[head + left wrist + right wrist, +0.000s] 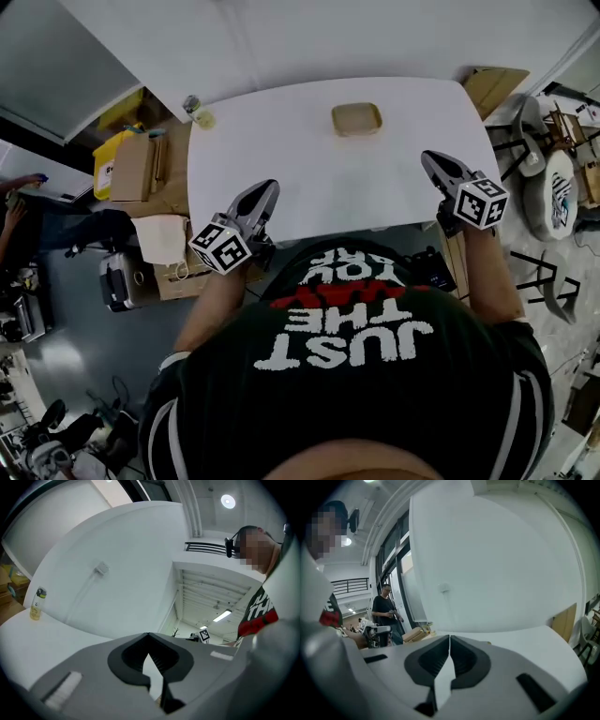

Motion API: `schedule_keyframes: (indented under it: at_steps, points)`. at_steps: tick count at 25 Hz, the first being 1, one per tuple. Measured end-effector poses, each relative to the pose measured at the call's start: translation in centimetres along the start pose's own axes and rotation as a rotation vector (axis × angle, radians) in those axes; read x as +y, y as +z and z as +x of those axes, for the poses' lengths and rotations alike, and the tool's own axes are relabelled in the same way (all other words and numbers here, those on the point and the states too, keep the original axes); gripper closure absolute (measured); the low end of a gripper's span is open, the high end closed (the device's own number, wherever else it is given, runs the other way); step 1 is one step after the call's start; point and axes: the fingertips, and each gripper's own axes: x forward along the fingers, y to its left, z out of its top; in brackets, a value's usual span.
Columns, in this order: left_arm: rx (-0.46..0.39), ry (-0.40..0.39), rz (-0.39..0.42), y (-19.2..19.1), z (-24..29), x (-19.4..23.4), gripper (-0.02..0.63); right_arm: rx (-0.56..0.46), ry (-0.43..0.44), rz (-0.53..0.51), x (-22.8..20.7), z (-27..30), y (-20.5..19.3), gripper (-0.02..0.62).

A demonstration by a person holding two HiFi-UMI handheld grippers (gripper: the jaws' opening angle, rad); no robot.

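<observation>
My left gripper (266,188) hangs over the near left edge of the white table (309,178), its jaws shut with nothing between them. My right gripper (431,161) is held over the table's near right part, jaws also shut and empty. A shallow tan tray (357,119) lies at the far middle of the table, well beyond both grippers. In the left gripper view the jaws (149,634) meet at the tips and point up toward a white wall. In the right gripper view the jaw tips (449,637) also touch.
A small yellow bottle (195,112) (37,604) stands at the table's far left corner. Cardboard boxes (136,169) and bags crowd the floor to the left. Chairs (553,187) stand at the right. A person (386,613) stands in the distance left of the table.
</observation>
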Motion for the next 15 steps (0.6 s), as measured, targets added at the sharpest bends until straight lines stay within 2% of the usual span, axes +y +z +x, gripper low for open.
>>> schedule_keyframes:
  at_steps: [5, 10, 15]
  points:
    - [0.01, 0.017, -0.037, -0.3, 2.5, 2.2, 0.598, 0.054, 0.024, 0.005, -1.8, 3.4, -0.3, 0.588]
    - [0.041, 0.052, -0.041, -1.7, 5.3, 3.1, 0.598, 0.103, 0.078, 0.019, -4.3, 5.6, -1.5, 0.588]
    - [0.054, 0.131, -0.019, -3.9, 9.4, 2.2, 0.599, 0.144, 0.189, 0.048, -8.1, 7.3, -3.4, 0.588]
